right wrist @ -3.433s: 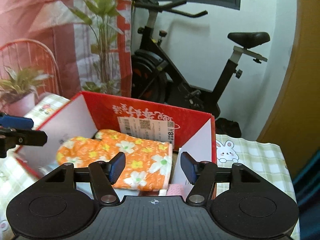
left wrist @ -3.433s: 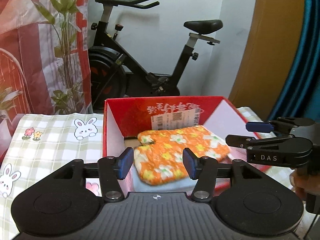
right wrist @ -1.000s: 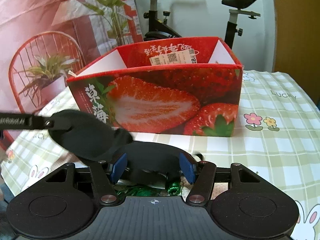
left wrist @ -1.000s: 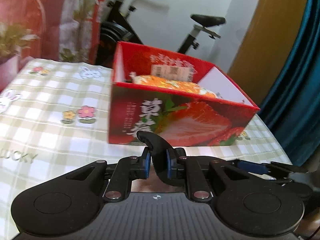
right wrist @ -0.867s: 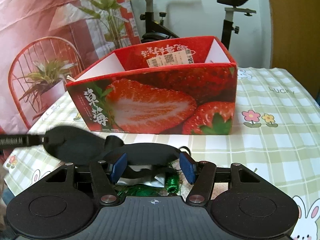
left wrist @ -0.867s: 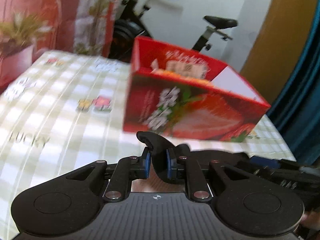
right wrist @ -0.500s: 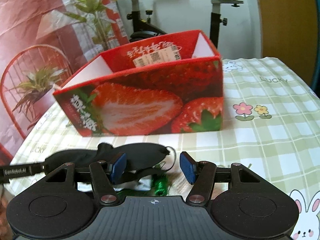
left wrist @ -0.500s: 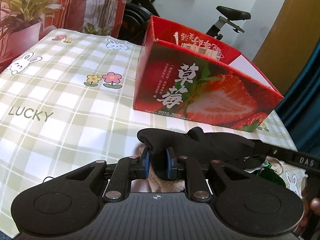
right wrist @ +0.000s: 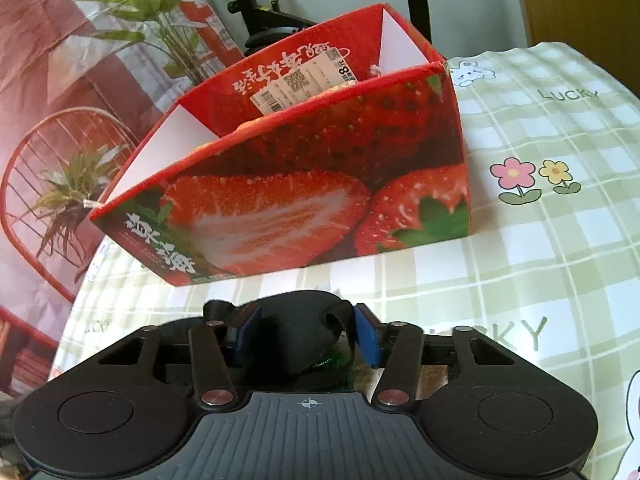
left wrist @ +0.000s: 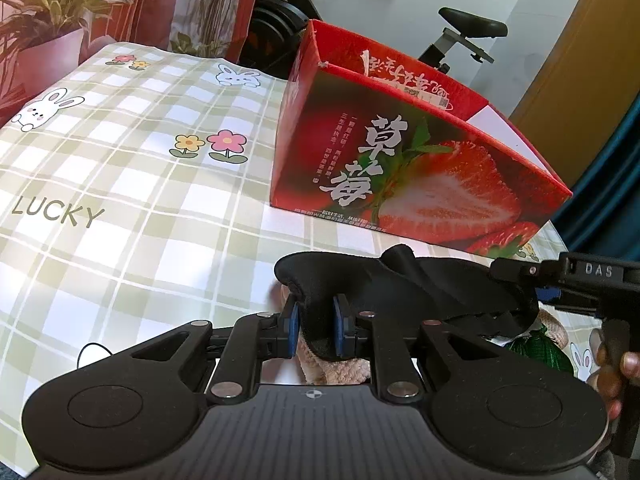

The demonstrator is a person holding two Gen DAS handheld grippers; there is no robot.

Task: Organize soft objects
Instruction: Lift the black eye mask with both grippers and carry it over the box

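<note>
The soft black padded eye mask (left wrist: 400, 284) hangs just over the checked counter (left wrist: 120, 184), pinched in the left gripper (left wrist: 314, 320). The right gripper (right wrist: 306, 330) has just been closing around its other end; better to grip fully before lifting toward the red strawberry-printed box (right wrist: 320, 184).

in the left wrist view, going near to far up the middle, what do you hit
left gripper shut on the black eye mask → bare strip of checked tablecloth → strawberry box → exercise bike against the wall
</note>
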